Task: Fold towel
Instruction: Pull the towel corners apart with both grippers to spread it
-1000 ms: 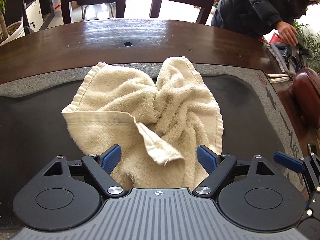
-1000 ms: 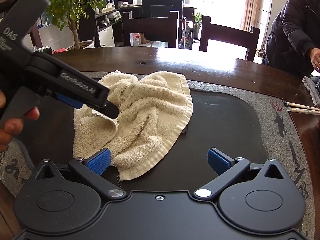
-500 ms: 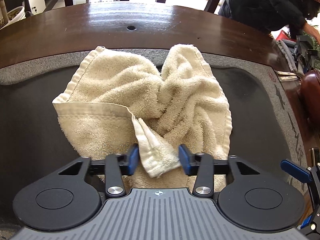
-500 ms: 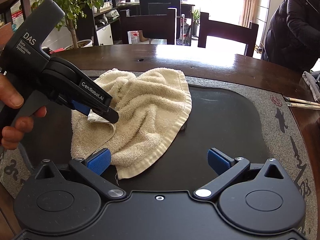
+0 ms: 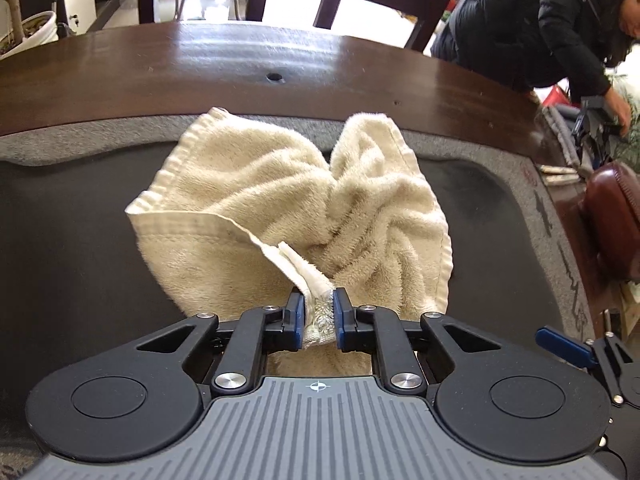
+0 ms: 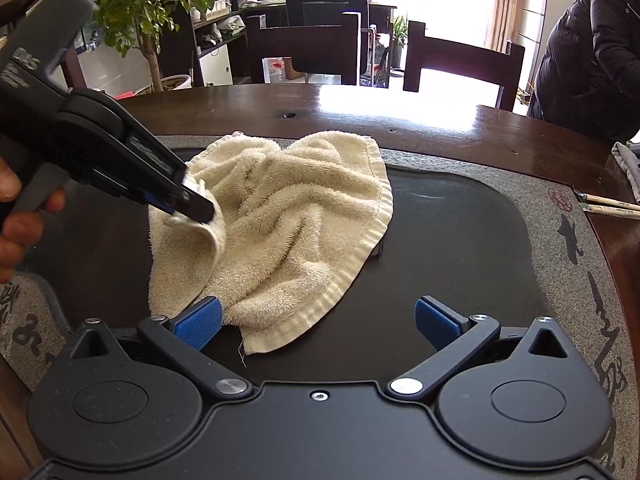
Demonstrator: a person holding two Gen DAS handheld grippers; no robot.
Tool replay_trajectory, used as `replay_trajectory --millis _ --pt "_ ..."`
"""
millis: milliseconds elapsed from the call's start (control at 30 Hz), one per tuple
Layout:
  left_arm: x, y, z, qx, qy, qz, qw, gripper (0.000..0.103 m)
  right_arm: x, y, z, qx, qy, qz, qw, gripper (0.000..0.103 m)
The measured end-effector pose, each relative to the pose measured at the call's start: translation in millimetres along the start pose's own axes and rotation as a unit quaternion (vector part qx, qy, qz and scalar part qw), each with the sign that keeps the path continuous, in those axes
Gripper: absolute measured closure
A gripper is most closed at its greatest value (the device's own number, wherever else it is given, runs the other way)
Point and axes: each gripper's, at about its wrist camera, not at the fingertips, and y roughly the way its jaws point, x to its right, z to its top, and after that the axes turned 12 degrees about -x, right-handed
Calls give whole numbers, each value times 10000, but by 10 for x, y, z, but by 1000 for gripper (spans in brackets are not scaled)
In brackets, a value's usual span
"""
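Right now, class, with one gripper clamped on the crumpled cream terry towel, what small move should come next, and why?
Probably close the right gripper on the hemmed corner just ahead of it. The left gripper already pinches one corner of the cream terry towel, while the right one is open; two held corners let the bunched cloth be spread.

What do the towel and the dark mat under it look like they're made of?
Towel: cream terry cloth, likely cotton; looped fuzzy pile with a flat woven hem band. Mat: smooth matte black centre, possibly rubber or leatherette, with a grey felt-like speckled border. The left gripper pinches the hem flat, so it is thin and pliable.
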Motion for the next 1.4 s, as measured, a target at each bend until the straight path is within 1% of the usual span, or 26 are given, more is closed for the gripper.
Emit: replay_trajectory --millis 200,267,400,500,733,767,800,833,900,933,1000,1100,1133,1200,1267,1333,1400 --pt "-218 -257 -120 283 -181 31 9994 89 -39 24 4 -33 -92 55 9999 0" --pt "-242 -353 -97 352 -295 54 9989 89 -52 32 6 -44 -123 73 9999 0" --pt "-431 -451 -169 450 -496 207 9975 89 -75 56 18 -70 -188 108 9997 0" --pt "-543 -465 -207 464 -635 370 9962 89 -144 52 9 -72 -304 127 9994 0" --pt "-693 -440 -306 378 -850 468 9946 89 -250 151 30 -186 -586 182 9979 0" --pt "-755 -450 -344 384 -889 484 9941 89 -252 170 33 -207 -579 189 9979 2" --pt "-817 -461 -381 390 -927 499 9937 89 -253 190 36 -228 -572 197 9979 8" --pt "-864 -464 -407 387 -966 517 9932 89 -255 209 40 -249 -565 205 9979 11" --pt "-906 -456 -413 374 -1007 562 9926 89 -258 248 46 -290 -551 220 9978 11" --pt "-927 -456 -414 372 -1020 585 9924 89 -260 267 50 -311 -544 227 9978 15" --pt "-968 -456 -416 367 -1045 630 9918 89 -264 306 56 -352 -530 243 9977 20" --pt "-1031 -455 -419 361 -1084 697 9910 89 -269 364 66 -415 -508 266 9975 22" --pt "-1046 -454 -419 357 -1094 716 9908 89 -270 383 69 -435 -501 273 9974 25" --pt "-1021 -399 -421 319 -1121 754 9903 89 -274 422 76 -477 -487 289 9973 26" --pt "-1040 -379 -424 279 -1136 768 9902 89 -277 460 82 -518 -473 304 9971 27" --pt "-1059 -366 -434 256 -1160 762 9900 89 -278 501 89 -564 -449 322 9969 31" --pt "-1073 -355 -444 232 -1177 754 9899 89 -286 516 95 -552 -466 299 9969 32"
